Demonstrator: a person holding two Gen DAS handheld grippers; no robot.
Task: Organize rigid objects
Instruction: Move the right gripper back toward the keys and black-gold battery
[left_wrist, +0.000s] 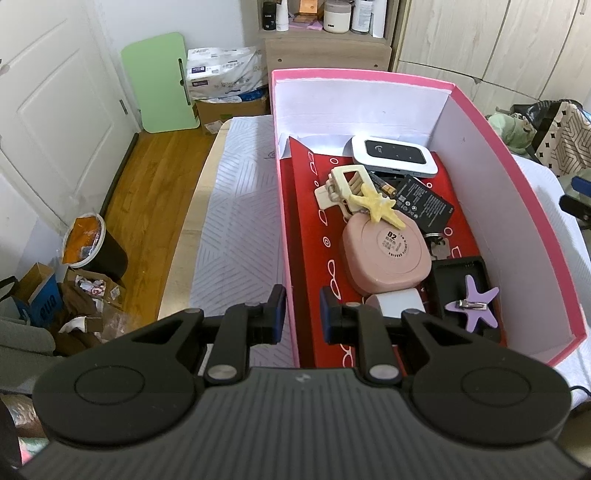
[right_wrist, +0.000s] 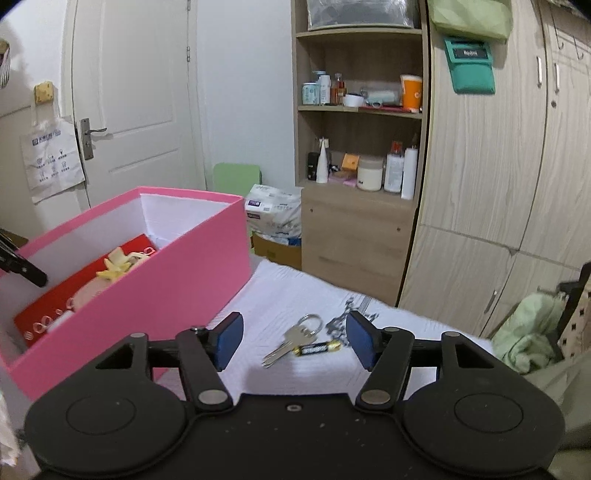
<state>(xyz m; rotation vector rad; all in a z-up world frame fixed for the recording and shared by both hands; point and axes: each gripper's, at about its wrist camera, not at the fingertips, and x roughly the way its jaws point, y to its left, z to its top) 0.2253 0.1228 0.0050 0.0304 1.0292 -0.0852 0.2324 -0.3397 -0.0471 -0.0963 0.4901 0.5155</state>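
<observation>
My left gripper (left_wrist: 303, 301) straddles the left wall of the pink box (left_wrist: 480, 110), its narrow jaws shut on that wall. Inside lie a white router (left_wrist: 393, 155), a black battery pack (left_wrist: 424, 201), a yellow starfish clip (left_wrist: 376, 206), a pink round case (left_wrist: 388, 254) and a purple starfish clip (left_wrist: 476, 302). My right gripper (right_wrist: 293, 332) stands open with nothing in it, just right of the pink box (right_wrist: 166, 280). On the white cover ahead of its fingertips lie keys on a ring (right_wrist: 286, 345) and a small black and gold battery (right_wrist: 317, 348).
The box rests on a white quilted bed cover (right_wrist: 295, 291). A wooden shelf unit (right_wrist: 358, 221) and a wardrobe (right_wrist: 498, 184) stand beyond the bed. A crumpled green cloth (right_wrist: 524, 332) lies at the right. Left of the bed are wood floor and a bin (left_wrist: 88, 243).
</observation>
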